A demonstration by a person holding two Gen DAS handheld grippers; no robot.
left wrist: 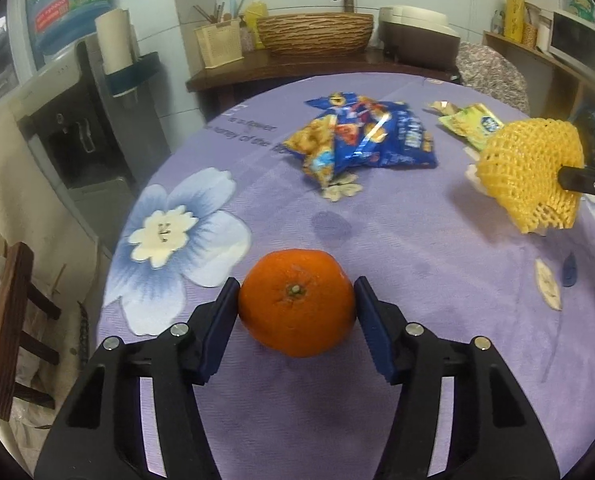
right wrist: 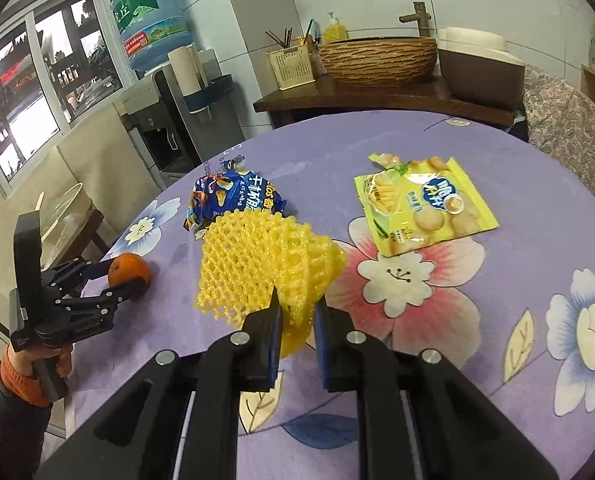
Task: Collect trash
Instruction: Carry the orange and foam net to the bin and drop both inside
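I count on purple floral tablecloth (right wrist: 477, 360): one orange (left wrist: 296, 302), one yellow foam fruit net (right wrist: 265, 264), two snack bags: one blue (right wrist: 233, 198), one yellow-green (right wrist: 421, 208). I see two grippers: left (left wrist: 296, 312), right (right wrist: 297, 312). Behind table: one water dispenser (right wrist: 169, 120) with one blue jug (right wrist: 153, 20), one woven basin (right wrist: 377, 60), one faucet (right wrist: 417, 18), one soap bottle (right wrist: 334, 30), one utensil holder (right wrist: 291, 66). One wooden stool (left wrist: 13, 332) at left.

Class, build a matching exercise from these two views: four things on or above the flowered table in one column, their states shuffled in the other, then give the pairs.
1. orange
2. yellow foam net
3. blue snack bag
4. yellow snack bag

A. lying flat
B. pinched in the right gripper
C. crumpled on the cloth
D. between the left gripper fingers

Pairs: 1-D, 2-B, 3-C, 4-A
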